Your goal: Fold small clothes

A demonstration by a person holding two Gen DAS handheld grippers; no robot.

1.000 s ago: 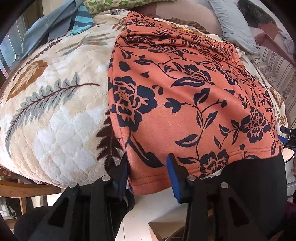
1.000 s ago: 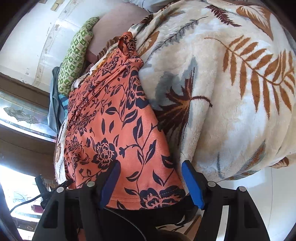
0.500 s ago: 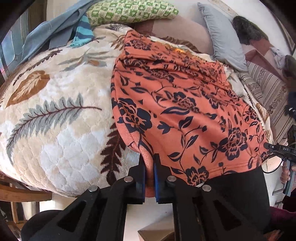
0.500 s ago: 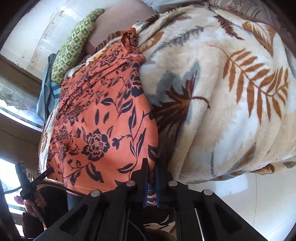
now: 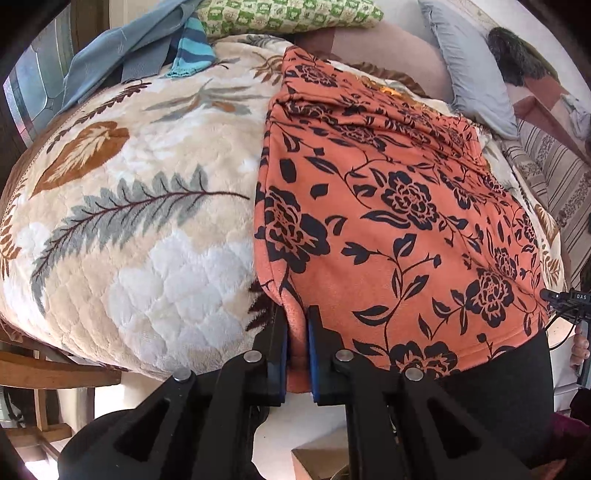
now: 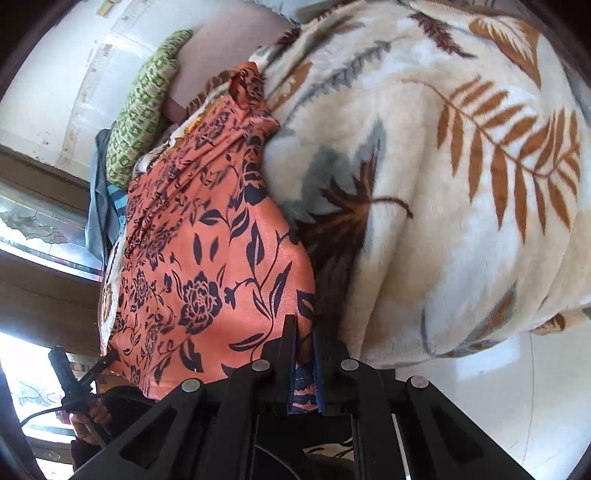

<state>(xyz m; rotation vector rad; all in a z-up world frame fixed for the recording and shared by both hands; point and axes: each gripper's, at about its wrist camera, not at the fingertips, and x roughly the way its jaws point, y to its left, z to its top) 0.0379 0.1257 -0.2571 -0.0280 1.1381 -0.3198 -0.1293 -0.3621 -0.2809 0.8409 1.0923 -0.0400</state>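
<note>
An orange garment with a dark floral print lies spread on a plush leaf-patterned blanket on a bed. My left gripper is shut on the garment's near left hem corner, cloth pinched between the blue pads. In the right wrist view the same garment runs away to the upper left, and my right gripper is shut on its near right hem corner. Both corners hang at the bed's front edge.
A green patterned pillow, a grey pillow and blue clothes lie at the far end of the bed. A striped cushion is at the right. A wooden chair stands low left. White floor lies below the bed edge.
Both grippers went from open around the hem corners to shut on them. The garment's near edge is now lifted slightly and bunched at each grip.
</note>
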